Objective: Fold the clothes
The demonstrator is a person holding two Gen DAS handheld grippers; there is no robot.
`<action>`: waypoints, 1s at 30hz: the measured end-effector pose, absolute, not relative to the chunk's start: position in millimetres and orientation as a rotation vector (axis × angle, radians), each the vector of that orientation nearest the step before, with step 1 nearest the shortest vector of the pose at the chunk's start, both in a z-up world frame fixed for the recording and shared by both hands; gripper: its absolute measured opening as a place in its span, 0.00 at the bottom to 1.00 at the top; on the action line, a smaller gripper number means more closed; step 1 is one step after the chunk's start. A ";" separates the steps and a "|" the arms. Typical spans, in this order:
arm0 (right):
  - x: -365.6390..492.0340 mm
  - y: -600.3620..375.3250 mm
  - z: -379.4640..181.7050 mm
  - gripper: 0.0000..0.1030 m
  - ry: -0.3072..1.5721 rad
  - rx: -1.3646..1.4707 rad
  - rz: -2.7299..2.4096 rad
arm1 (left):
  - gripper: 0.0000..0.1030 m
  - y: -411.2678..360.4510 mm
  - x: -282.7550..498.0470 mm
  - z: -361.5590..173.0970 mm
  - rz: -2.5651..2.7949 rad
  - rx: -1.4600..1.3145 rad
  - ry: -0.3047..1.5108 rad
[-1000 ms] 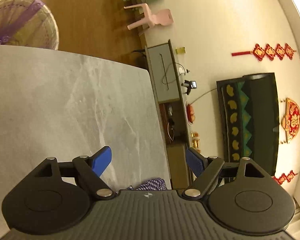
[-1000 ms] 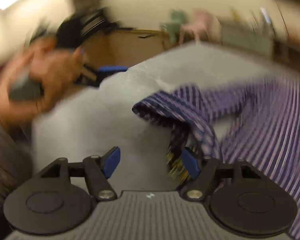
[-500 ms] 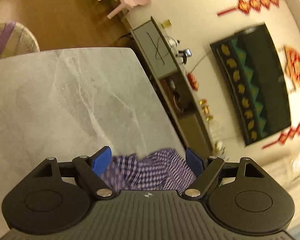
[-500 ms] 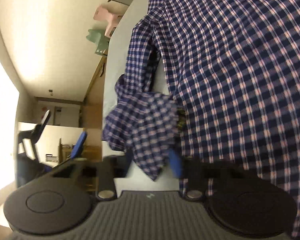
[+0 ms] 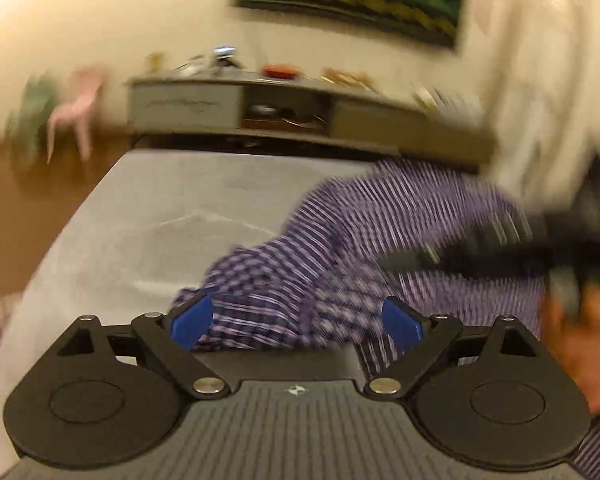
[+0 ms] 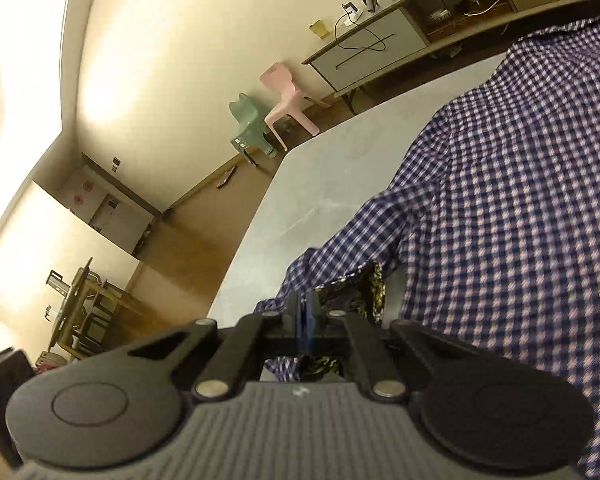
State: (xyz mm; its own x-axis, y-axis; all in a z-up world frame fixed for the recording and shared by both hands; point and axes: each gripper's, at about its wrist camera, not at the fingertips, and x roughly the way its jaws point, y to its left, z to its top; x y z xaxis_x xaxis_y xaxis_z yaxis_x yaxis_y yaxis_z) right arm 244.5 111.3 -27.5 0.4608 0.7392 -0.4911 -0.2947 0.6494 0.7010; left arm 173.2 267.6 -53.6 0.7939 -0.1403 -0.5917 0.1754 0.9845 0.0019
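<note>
The checked shirt (image 6: 512, 200) lay rumpled on the grey table (image 6: 320, 184), one sleeve trailing toward the near edge. The right gripper (image 6: 306, 316) had its fingers pressed together on the sleeve's cuff, where the dark patterned lining showed. The left gripper (image 5: 296, 320) hung low over a bunched fold of the same shirt (image 5: 380, 240), its blue pads (image 5: 191, 320) spread wide with cloth lying between them but not pinched. That view was smeared with motion, so I could not tell whether the pads touched the fabric.

To my eye the step was getting hold of the shirt so it could be spread flat. It would go best if the left gripper took one layer at a seam or hem, not a wad, and both drew apart evenly, keeping the cloth on the table.

As for containers, I saw only the sideboard (image 6: 380, 48) by the wall, with oddments in its open shelf too blurred to name.
</note>
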 end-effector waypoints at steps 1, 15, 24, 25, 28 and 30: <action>247.2 115.5 -26.0 0.02 0.884 0.572 0.696 | 0.90 256.7 173.7 -58.3 -0.169 0.116 0.625; 235.5 132.1 7.8 0.13 0.814 0.660 0.801 | 0.05 320.8 188.1 -46.0 0.086 -0.165 0.398; 250.7 146.0 -69.0 0.21 1.014 0.396 0.609 | 0.05 488.8 117.8 -120.6 0.495 -1.223 0.231; 249.1 146.3 -76.2 0.21 1.030 0.383 0.596 | 0.05 492.8 108.7 -122.5 0.502 -1.258 0.193; 245.8 145.0 -80.3 0.23 1.035 0.385 0.593 | 0.05 492.9 86.1 -101.6 0.480 -1.239 0.052; 247.6 147.8 -73.0 0.33 1.020 0.368 0.595 | 0.05 483.7 69.3 -70.8 0.353 -1.202 -0.134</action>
State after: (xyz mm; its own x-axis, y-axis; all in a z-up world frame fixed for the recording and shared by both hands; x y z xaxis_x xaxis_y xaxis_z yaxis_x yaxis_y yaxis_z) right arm 247.6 147.8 -73.0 0.3872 0.6190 -0.6833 -0.2893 0.7852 0.5474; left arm 69.3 483.7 -70.8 0.9377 0.3370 -0.0842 -0.1961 0.3136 -0.9291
